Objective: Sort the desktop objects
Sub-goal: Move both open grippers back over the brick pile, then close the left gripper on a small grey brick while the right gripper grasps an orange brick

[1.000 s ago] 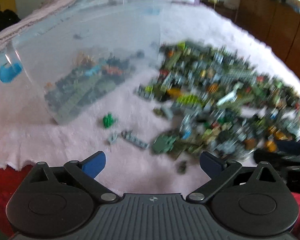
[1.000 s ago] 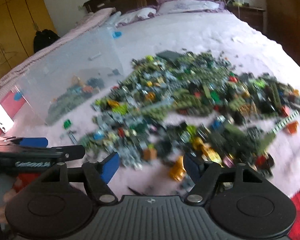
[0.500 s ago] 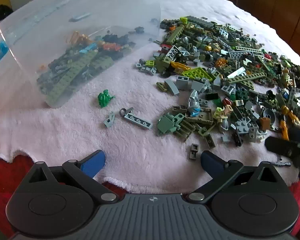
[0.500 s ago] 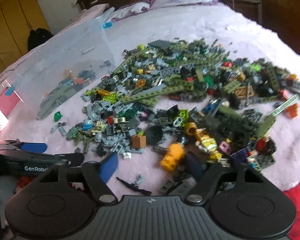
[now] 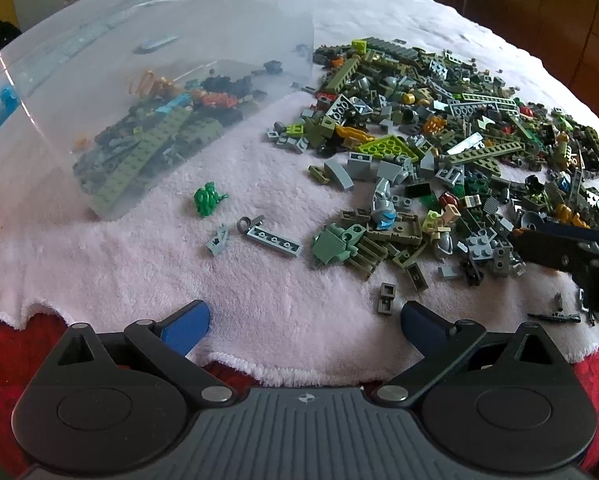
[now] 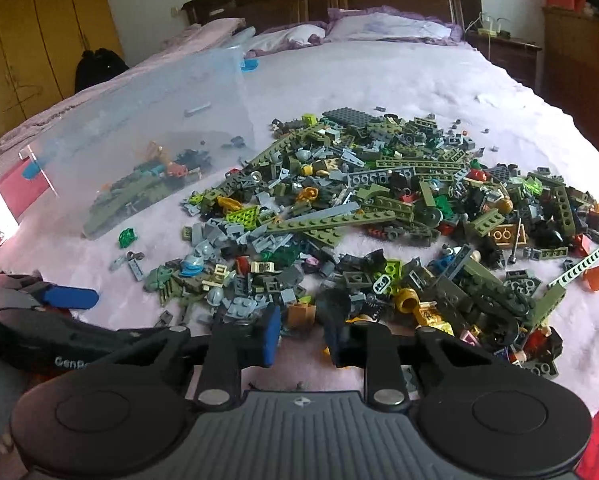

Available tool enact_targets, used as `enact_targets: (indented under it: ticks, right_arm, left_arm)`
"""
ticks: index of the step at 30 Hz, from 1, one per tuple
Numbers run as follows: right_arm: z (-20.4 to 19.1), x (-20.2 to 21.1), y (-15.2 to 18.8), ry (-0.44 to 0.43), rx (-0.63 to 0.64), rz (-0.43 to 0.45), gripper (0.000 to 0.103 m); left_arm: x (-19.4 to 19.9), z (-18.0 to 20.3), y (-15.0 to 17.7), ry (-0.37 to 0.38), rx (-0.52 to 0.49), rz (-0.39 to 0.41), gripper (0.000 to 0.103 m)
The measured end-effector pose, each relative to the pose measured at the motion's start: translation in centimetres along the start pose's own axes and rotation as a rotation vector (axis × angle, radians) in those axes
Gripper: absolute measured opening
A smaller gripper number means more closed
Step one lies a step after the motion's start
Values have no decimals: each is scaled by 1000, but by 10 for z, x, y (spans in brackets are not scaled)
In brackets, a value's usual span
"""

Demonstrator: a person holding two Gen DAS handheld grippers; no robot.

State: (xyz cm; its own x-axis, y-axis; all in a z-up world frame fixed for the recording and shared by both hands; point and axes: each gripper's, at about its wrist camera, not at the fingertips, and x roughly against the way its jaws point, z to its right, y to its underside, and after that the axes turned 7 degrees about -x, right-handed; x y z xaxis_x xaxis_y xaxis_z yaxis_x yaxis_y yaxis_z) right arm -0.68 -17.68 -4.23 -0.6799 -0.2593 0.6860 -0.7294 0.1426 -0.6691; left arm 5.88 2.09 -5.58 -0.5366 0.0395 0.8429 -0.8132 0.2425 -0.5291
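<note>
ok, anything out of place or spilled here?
Yes. The brick pile sprawls loose across the pink blanket. The clear bin lies tipped on its side, and a green piece sits apart from the heap, near the bin.

Bedroom: bed (image 6: 379,76), pillows (image 6: 387,24), wardrobe (image 6: 39,32).

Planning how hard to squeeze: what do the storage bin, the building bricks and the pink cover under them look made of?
Storage bin: apparently thin translucent plastic, frosted; contents show hazily through the wall. Building bricks: hard moulded plastic, mostly glossy; sharp studs and edges. Pink cover: soft plush fabric, probably fleece; fuzzy matte nap, ragged edge.
</note>
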Motion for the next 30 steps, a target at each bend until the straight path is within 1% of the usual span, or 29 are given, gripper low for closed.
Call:
enact_targets:
  ticks: [3,4,5,6,7,8,9,10,11,12,13,17,20,23,25,27,30]
  right_arm:
    - [0,-1,-1,1,-1,0,26]
    - [1,-2,0,2,-2,-3,25]
    - [1,-3,0,4,-3,-6,24]
    - [2,-4,1,5,-4,-9,21]
    - [3,-5,2,4,-9,-11,20]
    - [4,-5,2,4,-15,-14,20]
    - [5,-6,3,3,-20,-16,19]
    - [6,-6,4,1,-25,-17,18]
    - [6,-7,4,0,-27,-17,18]
    - [6,-7,5,0,-26,-16,18]
    - [7,-7,5,0,-25,-15,18]
    - [7,-8,7,-4,-29,-20,18]
    - [6,-9,7,-6,-29,-23,18]
    - [7,-10,8,-7,-35,-26,17]
    - [7,-10,8,-8,-37,-25,17]
    - [7,-10,7,-8,-38,-25,17]
    - [7,-10,8,-8,-38,-23,17]
  left_arm:
    - [2,0,-2,5,-1,-8,103]
    - [3,-1,-3,8,0,-12,99]
    - [6,-1,-3,21,4,4,95]
    - [9,-1,-2,34,7,22,87]
    - [11,1,-1,37,-2,31,82]
    - [12,4,0,32,-26,36,79]
    - [12,7,0,31,-45,41,72]
    - [13,9,-1,38,-57,52,62]
    - [13,10,-2,52,-59,58,57]
    - [13,12,-3,65,-61,63,50]
    - [12,14,-4,73,-71,63,45]
    - [8,18,-6,86,-97,64,43]
    - [11,17,-6,117,-95,75,39]
    - [13,23,-3,133,-124,83,29]
    - [13,29,-1,135,-151,85,20]
    - [13,32,-2,136,-164,80,18]
    - [12,30,-2,145,-153,75,18]
